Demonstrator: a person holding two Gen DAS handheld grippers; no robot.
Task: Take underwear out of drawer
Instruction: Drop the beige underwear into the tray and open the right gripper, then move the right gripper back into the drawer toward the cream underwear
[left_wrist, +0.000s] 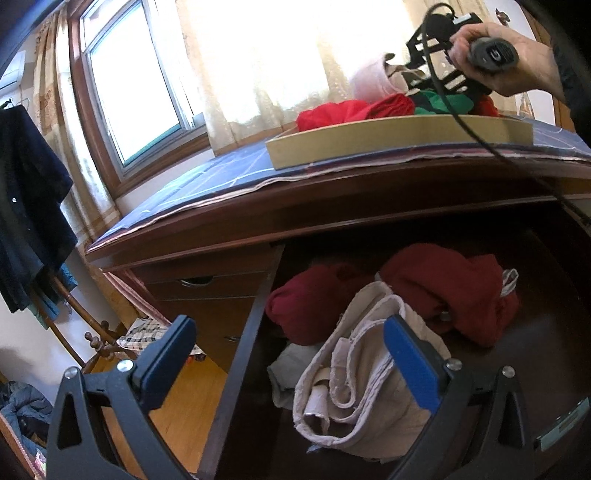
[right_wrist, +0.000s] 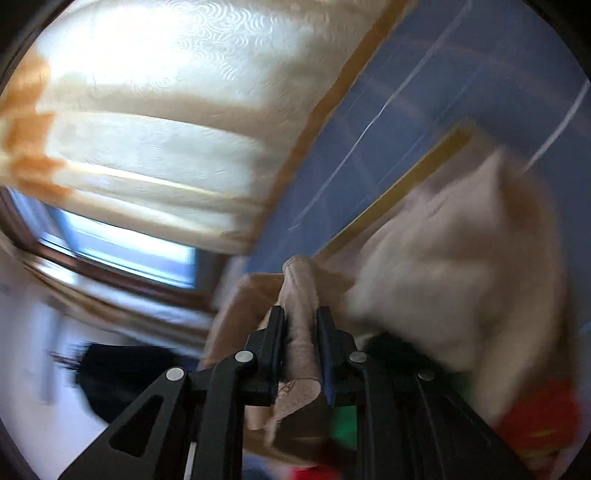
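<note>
Underwear (right_wrist: 301, 332) pinched in right tool (right_wrist: 301, 350) above tray rim (left_wrist: 388, 136).

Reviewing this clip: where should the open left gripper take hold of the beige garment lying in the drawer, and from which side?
Probably the folded edge of the beige garment, where its layers stack into a thick ridge between the left gripper's open fingers. Come from above and the drawer's front: the drawer's left wall blocks that side, and the dark red clothes lie behind.

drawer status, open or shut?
Open. In the left wrist view the drawer is pulled out under the dresser top, its inside exposed, with dark red garments and a beige folded piece lying in it.
</note>
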